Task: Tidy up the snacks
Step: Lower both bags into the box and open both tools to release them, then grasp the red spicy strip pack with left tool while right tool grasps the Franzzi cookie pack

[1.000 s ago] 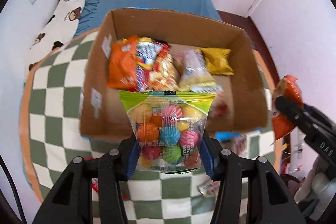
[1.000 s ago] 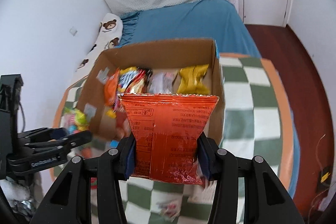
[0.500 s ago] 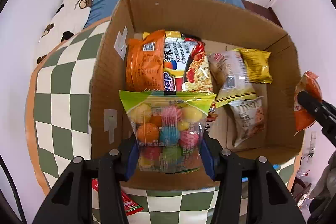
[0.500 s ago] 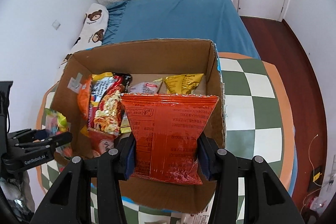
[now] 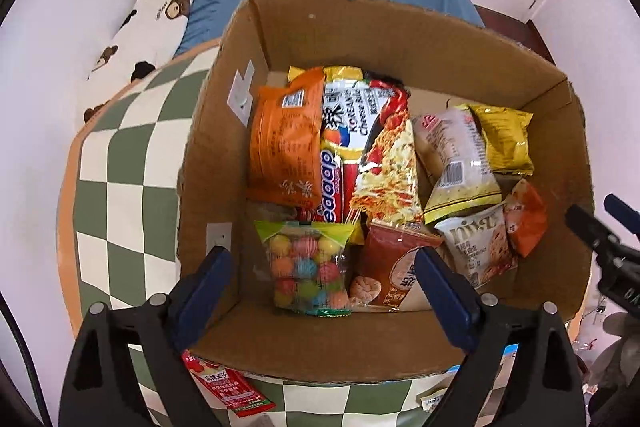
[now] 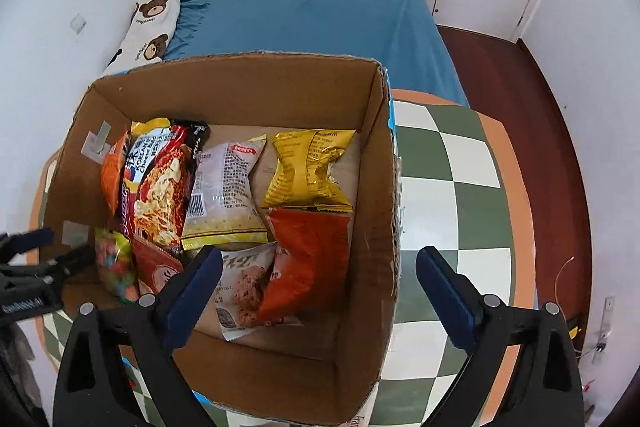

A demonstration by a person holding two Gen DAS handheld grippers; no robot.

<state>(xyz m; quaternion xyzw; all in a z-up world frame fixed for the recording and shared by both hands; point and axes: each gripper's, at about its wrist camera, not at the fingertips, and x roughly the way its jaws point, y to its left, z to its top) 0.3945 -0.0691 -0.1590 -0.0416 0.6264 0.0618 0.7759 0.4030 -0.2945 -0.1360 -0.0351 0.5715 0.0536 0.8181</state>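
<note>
A cardboard box (image 5: 400, 27) stands on the checkered table and holds several snack packs. The clear bag of coloured candy balls (image 5: 306, 273) lies in its near left corner, just beyond my open, empty left gripper (image 5: 322, 291). The red-orange snack pack (image 6: 308, 259) lies in the box's near right part, just beyond my open, empty right gripper (image 6: 318, 287). The box also shows in the right wrist view (image 6: 248, 87). Each gripper hovers over the box's near edge.
The box also holds an orange pack (image 5: 286, 143), a Korean noodle pack (image 5: 372, 147) and a gold pack (image 5: 506, 139). A red sachet (image 5: 226, 387) lies on the green-and-white table (image 5: 116, 163) by the box's near wall. A blue bed (image 6: 312, 15) stands behind.
Both grippers have opened and let go. The candy bag and the red-orange pack have dropped into the box. Both grippers have moved closer over the box.
</note>
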